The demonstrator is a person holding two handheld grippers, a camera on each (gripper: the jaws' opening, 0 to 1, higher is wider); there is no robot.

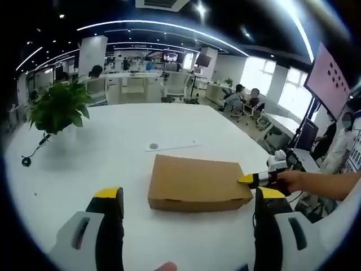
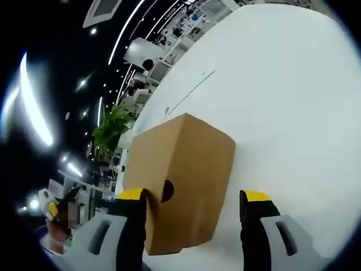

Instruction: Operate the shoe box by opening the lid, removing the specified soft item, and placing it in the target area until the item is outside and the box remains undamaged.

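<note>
A shut brown cardboard shoe box (image 1: 197, 183) lies flat on the white table (image 1: 107, 158), just past my left gripper (image 1: 189, 195), whose yellow-tipped jaws stand wide apart and hold nothing. My right gripper (image 1: 256, 179) comes in from the right in a person's hand (image 1: 293, 179), its yellow tip at the box's right corner. In the right gripper view the box (image 2: 189, 169) shows an end face with a round finger hole (image 2: 167, 191). The right gripper (image 2: 194, 196) is open with its jaws on either side of that near end. Whether they touch the box I cannot tell.
A potted green plant (image 1: 59, 107) stands at the table's far left, with a black cable and puck (image 1: 25, 161) beside it. A thin white strip (image 1: 169, 147) lies beyond the box. Office desks and seated people are behind, and a wall screen (image 1: 330, 79) is on the right.
</note>
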